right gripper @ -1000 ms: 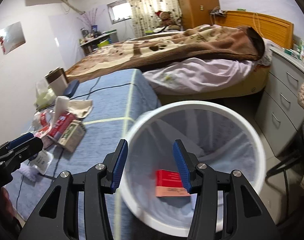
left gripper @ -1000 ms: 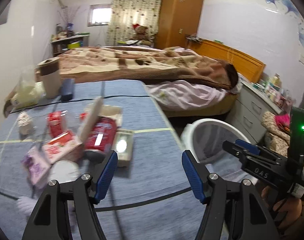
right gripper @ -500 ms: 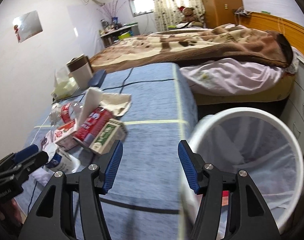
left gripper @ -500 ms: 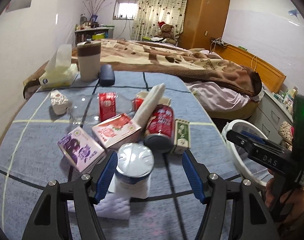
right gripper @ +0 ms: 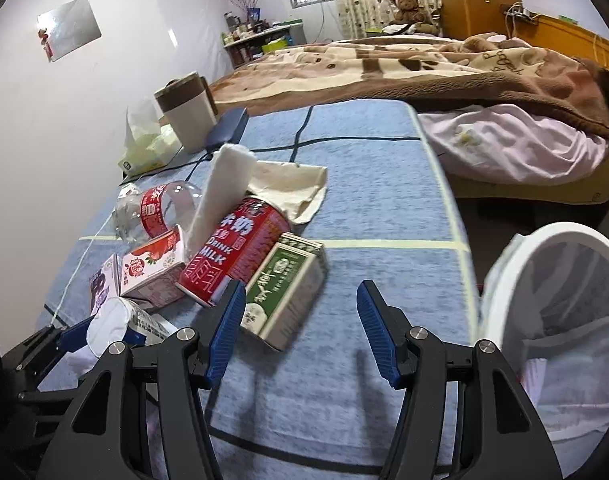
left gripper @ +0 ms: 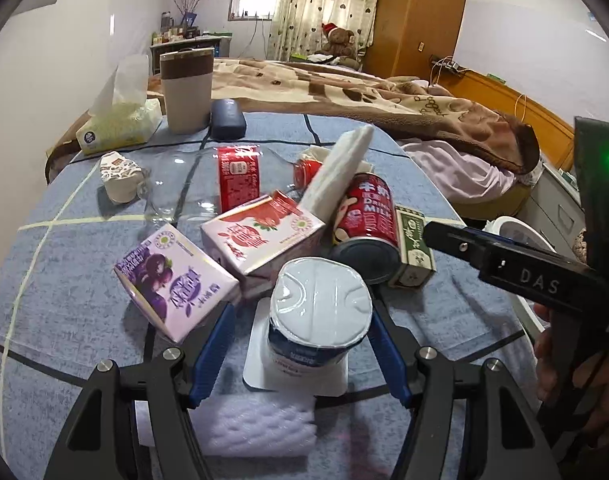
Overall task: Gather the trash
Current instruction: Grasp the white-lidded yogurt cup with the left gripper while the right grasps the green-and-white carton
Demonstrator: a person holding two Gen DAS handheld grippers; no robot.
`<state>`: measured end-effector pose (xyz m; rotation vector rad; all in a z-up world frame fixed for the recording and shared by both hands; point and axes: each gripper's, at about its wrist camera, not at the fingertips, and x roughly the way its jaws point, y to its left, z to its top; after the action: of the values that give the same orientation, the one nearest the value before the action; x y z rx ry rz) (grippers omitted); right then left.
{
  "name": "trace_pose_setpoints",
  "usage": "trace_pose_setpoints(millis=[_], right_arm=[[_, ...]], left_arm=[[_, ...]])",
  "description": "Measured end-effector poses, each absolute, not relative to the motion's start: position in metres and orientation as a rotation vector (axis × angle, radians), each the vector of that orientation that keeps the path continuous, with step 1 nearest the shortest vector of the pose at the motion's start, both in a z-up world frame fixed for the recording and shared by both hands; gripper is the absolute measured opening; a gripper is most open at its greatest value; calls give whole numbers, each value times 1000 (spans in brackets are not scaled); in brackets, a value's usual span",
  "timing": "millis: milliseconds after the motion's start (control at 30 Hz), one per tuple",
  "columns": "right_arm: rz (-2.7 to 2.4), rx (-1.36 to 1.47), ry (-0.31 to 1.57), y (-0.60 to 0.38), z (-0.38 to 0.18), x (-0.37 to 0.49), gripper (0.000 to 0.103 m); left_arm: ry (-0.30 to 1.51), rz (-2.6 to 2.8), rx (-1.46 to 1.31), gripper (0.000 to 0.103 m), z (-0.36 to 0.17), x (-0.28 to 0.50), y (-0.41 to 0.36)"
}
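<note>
Yogurt cup: stood upright on the blue table cloth, on a white card, between the two blue fingers of the left gripper.
Left gripper: spread wide around the cup; no touch can be seen.
Trash pile: a purple carton, a pink strawberry carton, a red milk can and a green box are packed close behind the cup.
Right gripper: held wide, with nothing in it, just beside the green box.
Bin: a white bin is seen off the table's right edge.
</note>
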<state>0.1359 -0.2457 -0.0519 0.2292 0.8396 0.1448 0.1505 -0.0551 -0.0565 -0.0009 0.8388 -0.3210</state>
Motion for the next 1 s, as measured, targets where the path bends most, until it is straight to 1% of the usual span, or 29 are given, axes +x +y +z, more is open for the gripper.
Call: trace_pose_setpoints(millis=[467, 533, 800, 900, 1000], right_arm=[[117, 213, 907, -234, -63, 154, 61], [94, 191, 907, -235, -62, 153, 63], [10, 125, 921, -239, -60, 152, 63], [47, 155, 921, -236, -64, 153, 63], [33, 148, 915, -236, -64, 153, 63]], left_arm=[[844, -268, 0, 67, -58, 166, -36], [845, -266, 0, 67, -59, 167, -36], [864, -252, 9, 67, -63, 169, -40], [867, -257, -3, 61, -62, 168, -40], [864, -260, 1, 59, -61, 167, -41]])
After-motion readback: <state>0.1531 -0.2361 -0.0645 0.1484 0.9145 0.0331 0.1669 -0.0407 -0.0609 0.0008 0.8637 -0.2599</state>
